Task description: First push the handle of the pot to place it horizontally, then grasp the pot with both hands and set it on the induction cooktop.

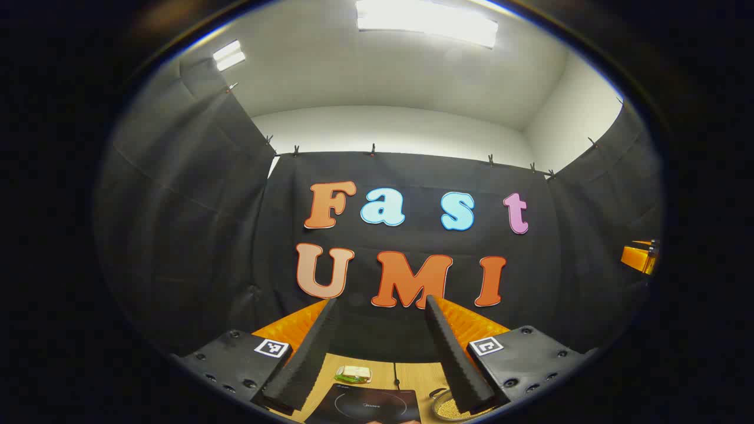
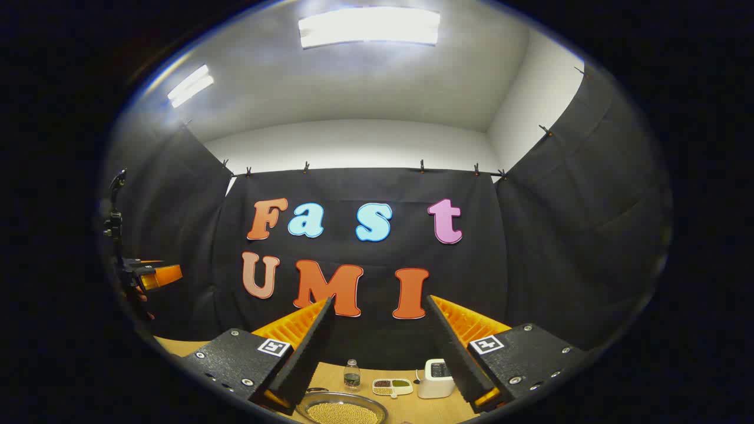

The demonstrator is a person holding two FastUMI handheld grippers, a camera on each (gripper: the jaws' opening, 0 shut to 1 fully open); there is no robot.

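Observation:
In the left gripper view my left gripper (image 1: 380, 306) is open and held high above the wooden table (image 1: 406, 374), with nothing between its fingers. Below it lies the black induction cooktop (image 1: 368, 406), and to its right a metal pot (image 1: 450, 407) of yellowish grains peeks past the right finger. In the right gripper view my right gripper (image 2: 380, 300) is open too, empty, with the pot (image 2: 343, 410) low between its fingers. The pot's handle (image 2: 316, 390) is barely visible at its far left rim. The left gripper (image 2: 154, 275) shows far off at the left edge.
A small plastic bottle (image 2: 351, 374), a divided dish of grains (image 2: 392, 386) and a white appliance (image 2: 436, 377) stand behind the pot. A wrapped green item (image 1: 353, 373) lies beyond the cooktop. The right gripper (image 1: 639, 257) shows at the far right.

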